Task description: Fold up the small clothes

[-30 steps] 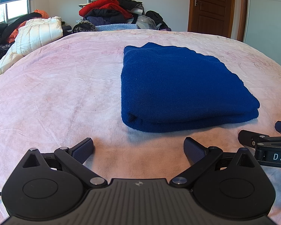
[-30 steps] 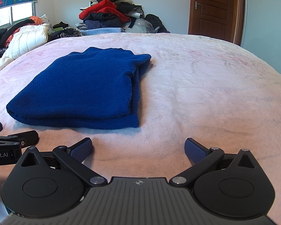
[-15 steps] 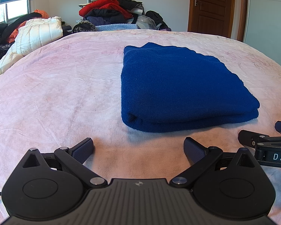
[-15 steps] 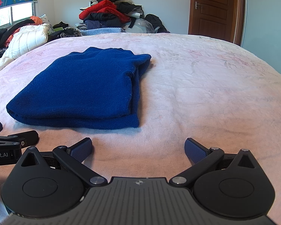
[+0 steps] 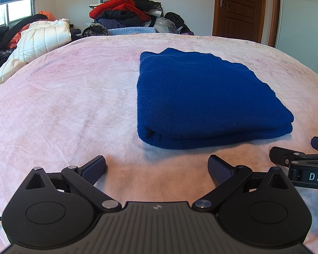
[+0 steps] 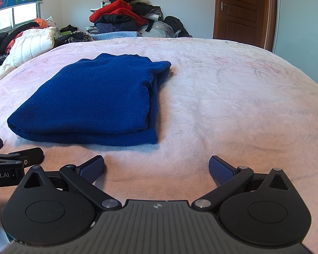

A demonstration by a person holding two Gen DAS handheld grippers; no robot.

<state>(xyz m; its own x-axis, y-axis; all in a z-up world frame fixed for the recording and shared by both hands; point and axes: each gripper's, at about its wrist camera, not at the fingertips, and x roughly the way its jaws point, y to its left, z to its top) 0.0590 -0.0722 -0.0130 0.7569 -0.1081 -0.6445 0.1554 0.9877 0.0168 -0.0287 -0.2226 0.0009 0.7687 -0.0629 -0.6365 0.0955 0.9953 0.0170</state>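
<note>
Blue knit garment [image 5: 201, 97] lies folded in a neat stack on the pink bed [image 5: 63, 105], centre-right in the left view, centre-left in the right. Left tool [image 5: 156, 167] and right tool [image 6: 156, 167] both spread wide, empty, near its front edge. Folding looks done.
</note>
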